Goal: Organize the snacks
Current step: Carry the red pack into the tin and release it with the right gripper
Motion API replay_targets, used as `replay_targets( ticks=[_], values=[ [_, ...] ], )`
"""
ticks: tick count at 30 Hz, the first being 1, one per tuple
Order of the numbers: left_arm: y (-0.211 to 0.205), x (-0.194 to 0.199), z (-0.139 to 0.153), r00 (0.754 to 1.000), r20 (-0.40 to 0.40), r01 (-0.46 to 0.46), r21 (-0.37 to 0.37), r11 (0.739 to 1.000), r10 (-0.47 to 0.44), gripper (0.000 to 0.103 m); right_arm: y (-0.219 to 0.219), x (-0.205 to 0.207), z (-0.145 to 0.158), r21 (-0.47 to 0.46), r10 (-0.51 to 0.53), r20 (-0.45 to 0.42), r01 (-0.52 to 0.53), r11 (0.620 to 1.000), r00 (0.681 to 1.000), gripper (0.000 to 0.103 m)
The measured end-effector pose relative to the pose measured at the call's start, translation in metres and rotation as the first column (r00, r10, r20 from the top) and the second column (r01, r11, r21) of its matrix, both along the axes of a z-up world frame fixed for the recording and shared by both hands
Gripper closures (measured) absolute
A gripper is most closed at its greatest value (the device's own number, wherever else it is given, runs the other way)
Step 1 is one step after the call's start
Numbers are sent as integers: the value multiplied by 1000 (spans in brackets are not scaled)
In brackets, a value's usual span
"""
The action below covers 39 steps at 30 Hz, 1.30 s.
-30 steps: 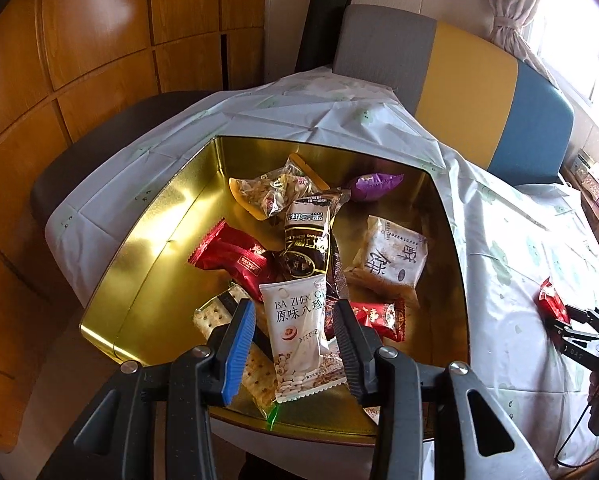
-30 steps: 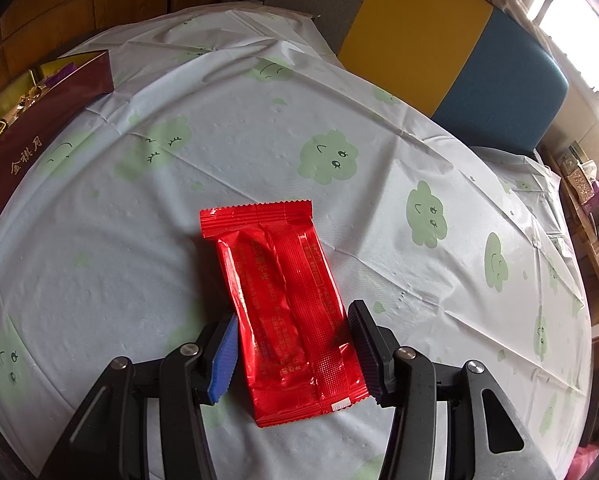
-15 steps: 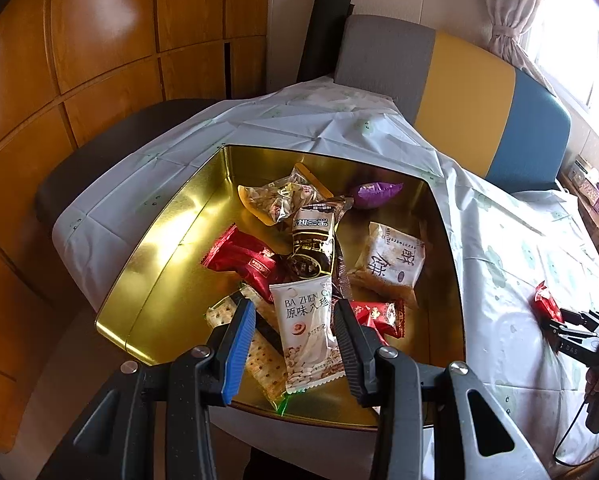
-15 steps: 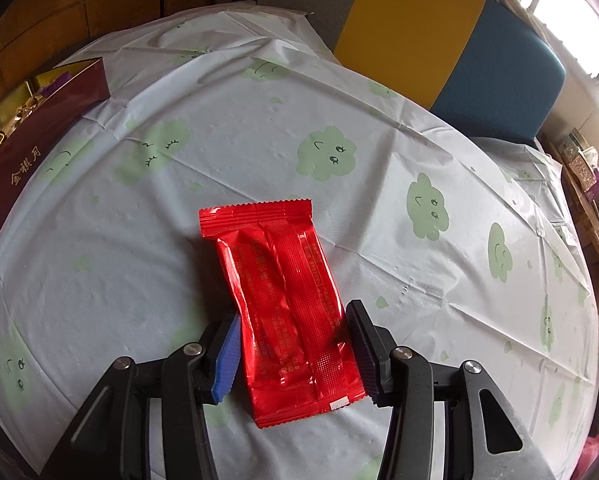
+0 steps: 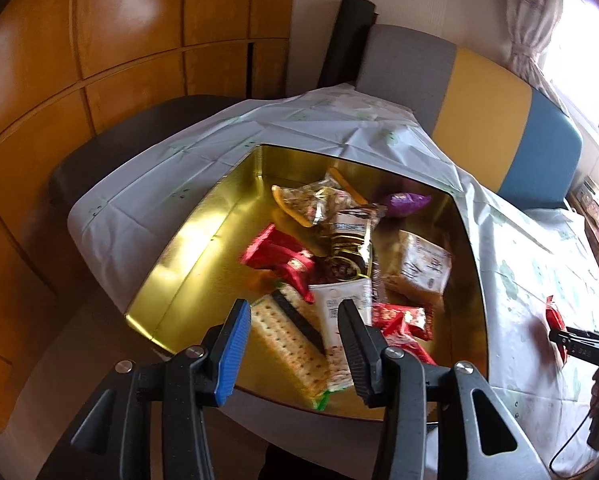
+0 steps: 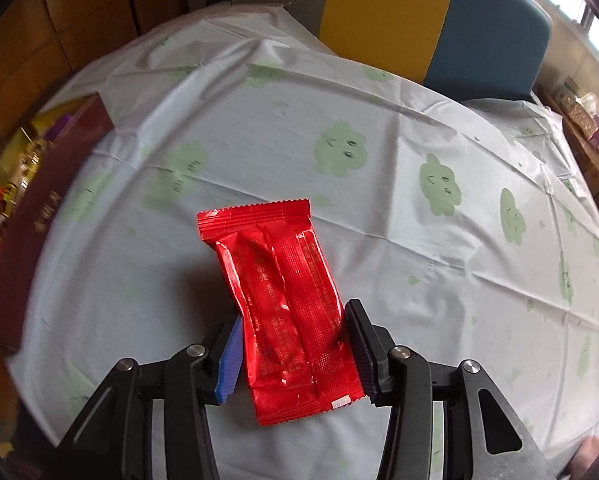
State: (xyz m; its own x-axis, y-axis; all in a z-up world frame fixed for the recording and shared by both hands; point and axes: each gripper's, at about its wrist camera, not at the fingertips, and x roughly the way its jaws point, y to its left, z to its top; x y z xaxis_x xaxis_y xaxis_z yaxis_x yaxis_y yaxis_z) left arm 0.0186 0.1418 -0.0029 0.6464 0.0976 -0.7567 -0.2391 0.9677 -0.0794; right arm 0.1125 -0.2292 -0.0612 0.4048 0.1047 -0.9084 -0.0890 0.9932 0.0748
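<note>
The surface [image 6: 379,208] is lying under a pale cloth printed with green cloud faces, with wood panelling on one side and a chair [image 5: 495,120] in grey, yellow and blue bands behind it.

Item one: the gold-lined tin [image 5: 187,248] is sitting on the cloth, its maroon outer wall showing at the left of my right-hand view. It is holding a loose heap of snacks: a white packet [image 5: 339,300], a cracker pack [image 5: 287,332] with a dark stripe, a red wrapper [image 5: 275,256], a dark brown and gold packet [image 5: 349,248], a pale printed pouch [image 5: 423,264], a purple sweet [image 5: 407,202] and a small red packet [image 5: 403,320].

Item two: my left gripper [image 5: 291,346] is hovering over the near edge of the tin. Its jaws have just been opening and are now standing spread, gripping nothing; the white packet is lying in the tin below, part of it hidden by the right-hand finger, with the cracker pack showing in the gap.

Item three: my right gripper [image 6: 293,344] is pointing steeply down at the cloth, well apart from the tin. Its jaws are pinching the long red snack packet [image 6: 283,300] across its lower half, both pads pressing on the wrapper's edges, the crimped top end pointing away from me. Whether the packet is resting on the cloth or lifted clear, I cannot tell.
</note>
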Motion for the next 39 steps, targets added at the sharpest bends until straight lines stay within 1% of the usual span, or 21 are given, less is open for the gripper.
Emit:
replay_targets(
  ticks=[2,4,8,12,17,19,22,24,26,27,31,34,36,37,38,39],
  values=[
    [6,-1,0,1000,5,-17,-2,1000,17,57,14,-2,12,73,12,14,-13,997,1000,55],
    [11,-2,0,999,8,-31,-8,1000,31,57,33,-3,24,123,44,37,-48,991,998,55],
    [17,-2,0,999,17,-39,-13,999,40,57,81,-4,50,174,130,95,-145,974,987,55],
    [20,-4,0,999,22,-40,-17,999,40,57,142,-7,73,208,229,146,-256,944,962,55],
    [26,-6,-2,999,22,-49,-25,999,49,57,197,-3,74,206,319,156,-346,915,935,54],
    [28,-8,-3,998,20,-54,-27,998,55,57,218,1,66,199,348,137,-370,907,927,54],
    [31,-8,-6,998,12,-60,-31,998,61,57,242,6,43,144,384,92,-394,908,919,50],
    [32,-9,-8,998,6,-62,-34,998,62,57,247,5,33,111,407,75,-413,904,910,49],
    [32,-8,-12,998,-3,-57,-36,998,57,57,250,1,29,103,425,82,-432,896,902,48],
    [32,-8,-12,998,-4,-57,-36,998,57,57,251,-1,28,106,434,84,-441,891,897,48],
    [30,-7,-13,999,-2,-49,-38,998,48,57,243,-6,27,126,433,82,-440,889,898,48],
    [28,-6,-13,999,-3,-45,-35,998,44,57,241,-12,31,171,438,86,-446,878,895,48],
    [27,-6,-13,999,-3,-44,-35,998,44,57,242,-14,30,171,441,81,-448,877,894,49],
    [26,-6,-13,999,-4,-42,-33,999,42,57,244,-15,27,162,443,77,-450,878,893,51],
    [25,-6,-13,999,-5,-39,-31,999,39,57,245,-16,25,149,444,72,-450,881,893,58],
    [24,-6,-13,999,-4,-37,-27,999,37,57,248,-13,22,134,443,76,-449,883,893,60]
  ],
)
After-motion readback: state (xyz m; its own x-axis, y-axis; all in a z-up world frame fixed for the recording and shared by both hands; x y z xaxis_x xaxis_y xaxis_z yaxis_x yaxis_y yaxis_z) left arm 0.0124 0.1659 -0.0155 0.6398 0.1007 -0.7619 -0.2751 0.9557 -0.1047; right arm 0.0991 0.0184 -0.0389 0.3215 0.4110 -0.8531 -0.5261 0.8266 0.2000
